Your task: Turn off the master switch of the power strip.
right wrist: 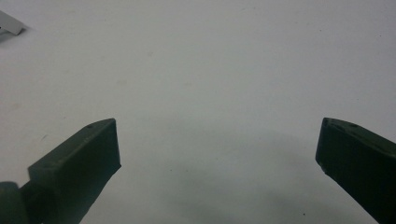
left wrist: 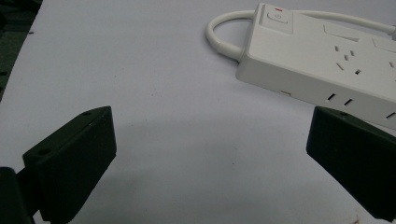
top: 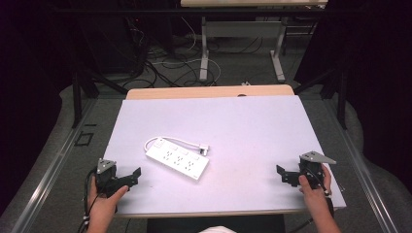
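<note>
A white power strip [top: 177, 160] lies slantwise on the table's white top [top: 243, 126], with its cord [top: 170, 140] looping back to a plug [top: 204, 150] beside it. In the left gripper view the power strip [left wrist: 327, 60] sits at the upper right, its switch end nearest. My left gripper [top: 132, 177] rests near the front left edge, open and empty, pointing toward the strip; its jaws stand wide apart [left wrist: 210, 154]. My right gripper [top: 284, 175] sits at the front right, also open with nothing between its jaws [right wrist: 217, 158], over bare table.
The table's wooden far edge [top: 209, 91] shows beyond the white top. Behind it stand metal desk legs [top: 204, 53] and tangled cables [top: 160, 63] on the floor. A small white corner [right wrist: 9, 23] shows at the upper left of the right gripper view.
</note>
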The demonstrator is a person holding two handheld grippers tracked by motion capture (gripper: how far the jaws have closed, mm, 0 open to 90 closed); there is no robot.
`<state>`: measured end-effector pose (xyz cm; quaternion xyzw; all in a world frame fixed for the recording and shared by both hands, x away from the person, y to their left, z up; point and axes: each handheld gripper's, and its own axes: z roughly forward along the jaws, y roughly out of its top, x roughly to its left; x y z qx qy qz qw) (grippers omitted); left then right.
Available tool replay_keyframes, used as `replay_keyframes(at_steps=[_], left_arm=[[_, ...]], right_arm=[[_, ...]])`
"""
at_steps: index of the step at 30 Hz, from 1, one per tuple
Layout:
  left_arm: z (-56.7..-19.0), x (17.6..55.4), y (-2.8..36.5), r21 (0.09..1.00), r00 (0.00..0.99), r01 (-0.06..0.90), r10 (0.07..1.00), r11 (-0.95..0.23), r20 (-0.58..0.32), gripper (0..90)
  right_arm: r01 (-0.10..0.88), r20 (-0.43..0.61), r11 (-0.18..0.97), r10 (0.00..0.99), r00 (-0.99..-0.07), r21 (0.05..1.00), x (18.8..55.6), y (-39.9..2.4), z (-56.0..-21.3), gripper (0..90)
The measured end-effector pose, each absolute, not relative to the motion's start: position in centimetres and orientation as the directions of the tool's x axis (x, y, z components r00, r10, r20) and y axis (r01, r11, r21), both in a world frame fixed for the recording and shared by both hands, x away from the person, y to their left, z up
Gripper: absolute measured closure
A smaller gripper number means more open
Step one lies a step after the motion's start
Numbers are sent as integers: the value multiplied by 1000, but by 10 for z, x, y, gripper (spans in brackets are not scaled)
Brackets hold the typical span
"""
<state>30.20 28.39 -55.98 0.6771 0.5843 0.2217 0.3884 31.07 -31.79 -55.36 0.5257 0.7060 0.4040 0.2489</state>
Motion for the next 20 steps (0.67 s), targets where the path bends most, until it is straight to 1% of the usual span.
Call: replay_keyframes(at_steps=[20], left_arm=[[-560, 302, 287, 784, 205, 620, 961, 19, -185, 27]], right_arm=[[547, 82, 117, 942, -325, 829, 312, -318, -555, 0]])
